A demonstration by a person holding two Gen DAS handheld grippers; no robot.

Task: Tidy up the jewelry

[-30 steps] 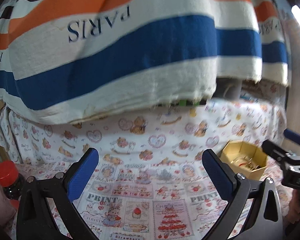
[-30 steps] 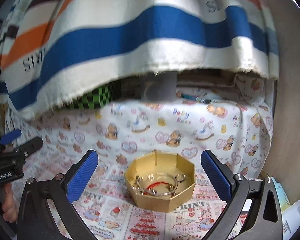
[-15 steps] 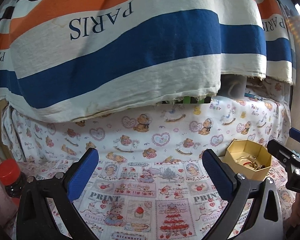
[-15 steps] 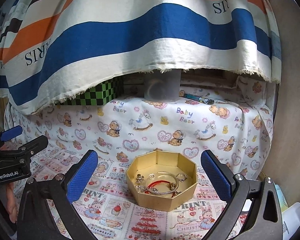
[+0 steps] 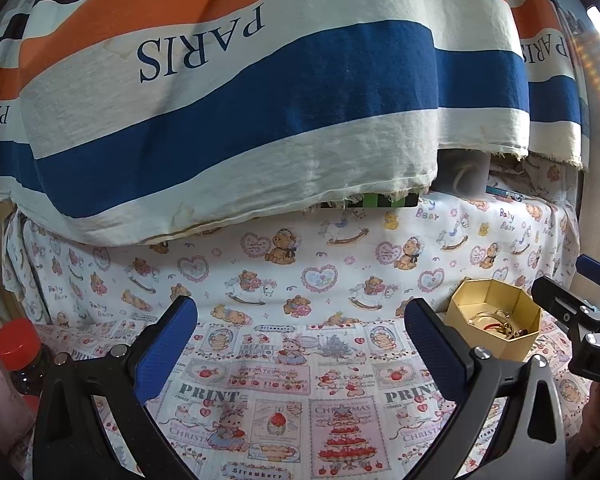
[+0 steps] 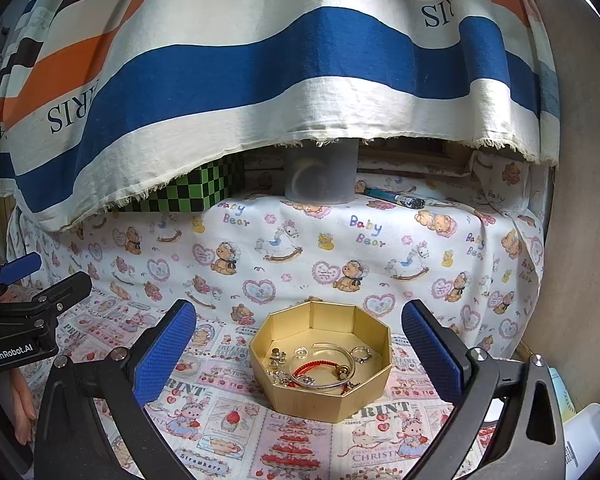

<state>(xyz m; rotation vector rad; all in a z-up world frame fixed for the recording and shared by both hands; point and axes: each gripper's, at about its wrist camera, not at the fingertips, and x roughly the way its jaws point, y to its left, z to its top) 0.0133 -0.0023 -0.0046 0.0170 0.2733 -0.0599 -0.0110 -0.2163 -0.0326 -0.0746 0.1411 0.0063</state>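
**Small, slippery pieces in a light gold box**

On the table covered with a teddy-bear and Christmas print cloth (image 6: pixel 260 264), an open octagonal gold cardboard box (image 6: pixel 320 396) sat just ahead of the right hand-held gripper (image 6: pixel 300 354), framed between its two blue-padded fingers. That gripper stood wide open and held nothing. The left hand-held gripper (image 5: pixel 300 344) was likewise spread open and empty over bare cloth, with the box off to its right.

Inside the box lay a tangle of jewelry: a thin silver bangle (image 6: pixel 332 368), a red cord bracelet (image 6: pixel 312 368) crossing under it, a small silver ring (image 6: pixel 360 354) near the right wall, and some tiny silver earrings or charms (image 6: pixel 278 358) at the left, too small to tell apart.

The metal pieces looked light, hard and slick, likely to skid out of a pinch; the bangle's rim, where it lay clear of the cord, seemed the best place to grip. The cord was soft and would probably drag neighbours along with it. The box itself appeared light enough to slide on the cloth, so the left gripper might need to steady a wall.
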